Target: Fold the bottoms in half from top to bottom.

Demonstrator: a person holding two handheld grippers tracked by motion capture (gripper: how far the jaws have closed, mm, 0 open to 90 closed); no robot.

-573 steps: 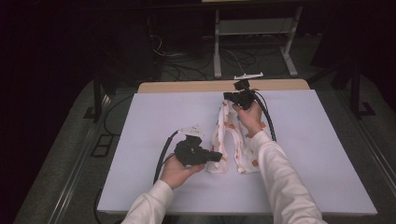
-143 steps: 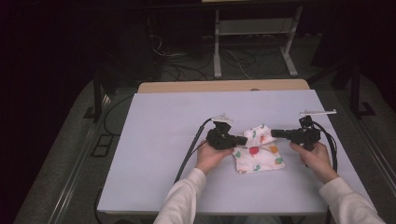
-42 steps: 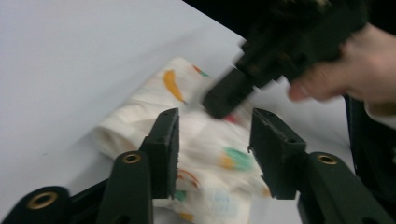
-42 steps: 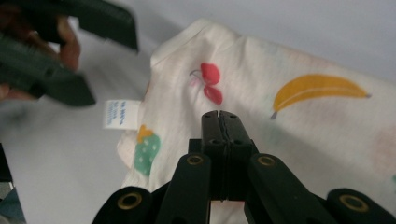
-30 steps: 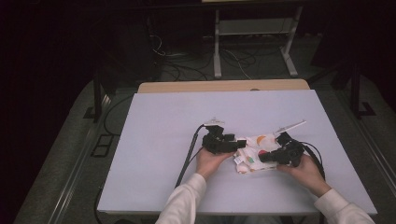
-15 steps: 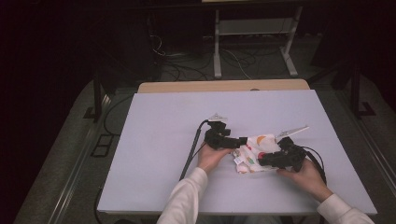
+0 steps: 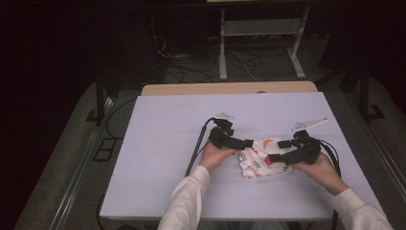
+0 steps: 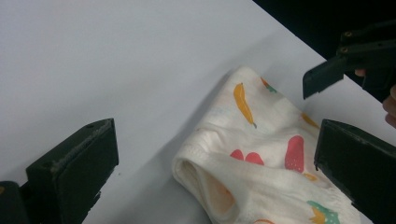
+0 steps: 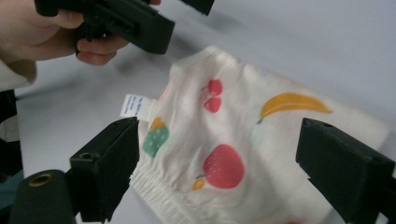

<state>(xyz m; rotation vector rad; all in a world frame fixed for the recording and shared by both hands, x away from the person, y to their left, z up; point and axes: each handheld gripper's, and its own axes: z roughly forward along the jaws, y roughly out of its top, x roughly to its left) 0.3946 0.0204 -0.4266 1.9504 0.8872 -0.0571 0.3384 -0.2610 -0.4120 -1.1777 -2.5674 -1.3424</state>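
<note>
High view showed the person's forearms nearest, then the cloth (image 7: 261, 158) lying folded on the table (image 7: 158, 143) a little right of centre, with the left gripper (image 7: 246, 142) at the cloth's left edge and the right gripper (image 7: 274, 157) at its right edge. Both grippers had their jaws spread wide and held nothing, each pair straddling part of the cloth without closing on it. Beyond the cloth the table was bare; the fabric looked light, soft and limp, so it would likely sag and unfold if lifted, and the thick elastic hem (image 9: 159, 198) or a folded edge seemed the surest place to pinch.
</note>
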